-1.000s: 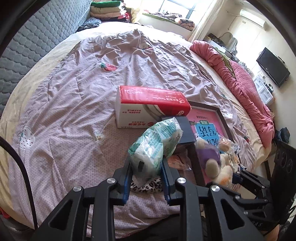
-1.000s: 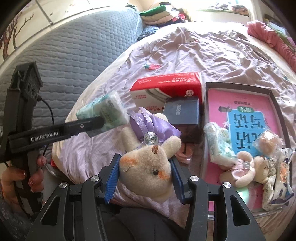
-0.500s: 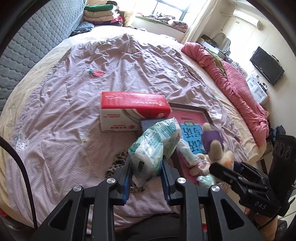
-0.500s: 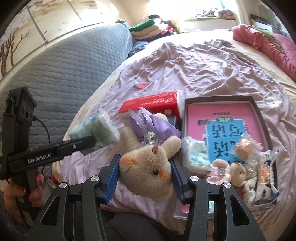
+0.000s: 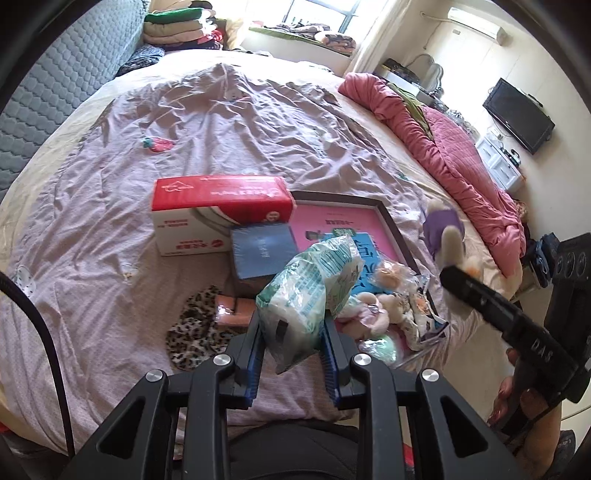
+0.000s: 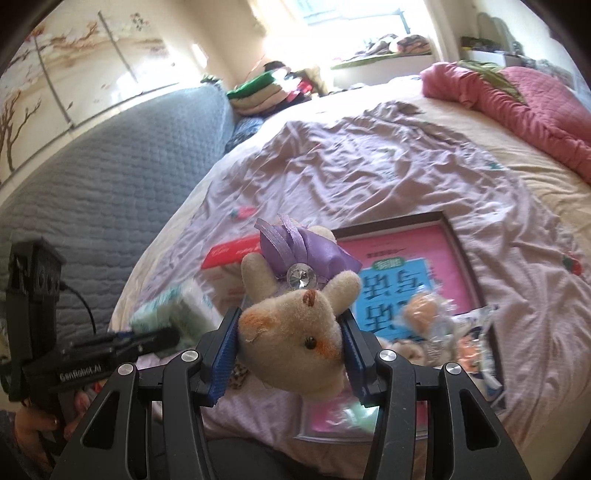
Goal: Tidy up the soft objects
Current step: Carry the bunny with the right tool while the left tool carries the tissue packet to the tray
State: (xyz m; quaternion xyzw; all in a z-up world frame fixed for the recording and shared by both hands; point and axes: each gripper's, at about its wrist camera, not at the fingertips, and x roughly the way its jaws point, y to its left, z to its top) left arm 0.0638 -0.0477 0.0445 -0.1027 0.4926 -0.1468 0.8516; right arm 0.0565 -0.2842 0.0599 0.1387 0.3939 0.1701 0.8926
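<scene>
**Both grippers loaded above the bed**

Right now each tool carries one soft thing. At lower centre of the left wrist view, the left gripper (image 5: 293, 343) is clenched on a tissue pack (image 5: 308, 295), a green-and-white plastic-wrapped bundle that sticks up and tilts toward the upper right between the blue pads. At lower centre of the right wrist view, the right gripper (image 6: 291, 350) squeezes the head of a plush bear (image 6: 295, 332); the cream toy, with its purple satin dress and one clear gem, hangs upside down with two paws raised.

Across the middle of the left view lies a lilac bedsheet (image 5: 221, 129) with one strawberry patch in clear sight. On it I count one red-and-white tissue box (image 5: 218, 214), one dark blue box (image 5: 264, 254) just in front of it, and one dark-framed tray (image 5: 388, 221) to the right, holding one pink book with a blue panel. At the tray's near end sits a small heap: one second plush bear (image 5: 373, 310) in pink, plus crinkly wrapped packets too jumbled to count. Left of the heap, one leopard-print cloth (image 5: 195, 332) touches one peach-coloured cloth (image 5: 236, 310).

One pink quilt (image 5: 443, 140) runs down the right side of the frame, and one stack of folded clothes (image 5: 177, 26) fills the upper left.
</scene>
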